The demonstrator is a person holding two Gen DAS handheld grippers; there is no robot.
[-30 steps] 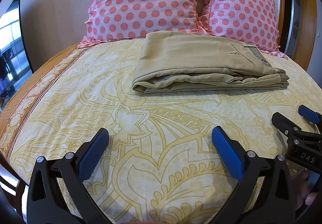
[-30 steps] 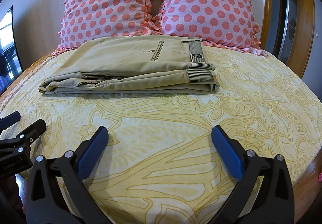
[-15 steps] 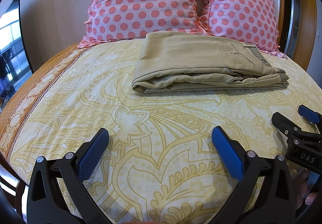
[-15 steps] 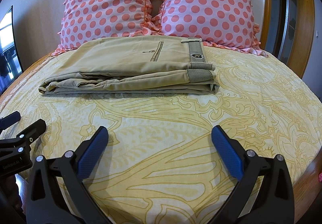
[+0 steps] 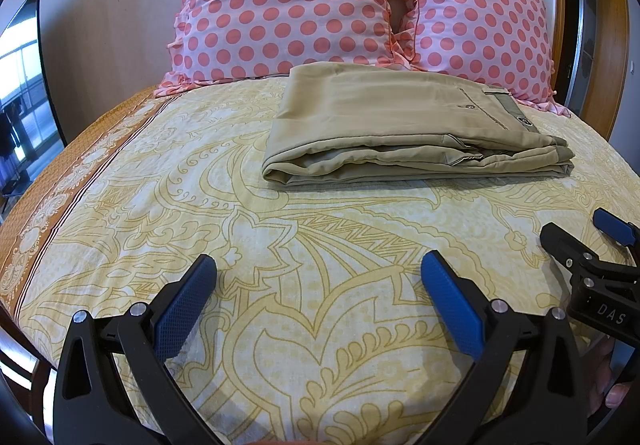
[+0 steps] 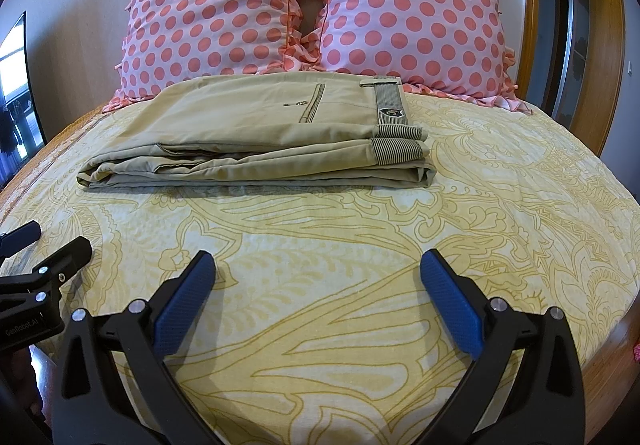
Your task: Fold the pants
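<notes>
Pants [image 5: 404, 133] lie folded in a flat stack on the bedspread [image 5: 280, 245], at 12 o'clock from both grippers, just before two pillows [image 6: 312, 13]. Left gripper [image 5: 320, 285]: fingers apart, holding nothing. Right gripper [image 6: 318, 283]: fingers apart, holding nothing, well short of the pants.

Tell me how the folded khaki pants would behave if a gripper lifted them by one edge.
The pants would probably droop: they are soft cloth. The stacked layers, loose along the near edge, would likely slide apart, undoing the fold. They look light, and on the patterned bedspread a push may bunch them rather than slide them.
</notes>
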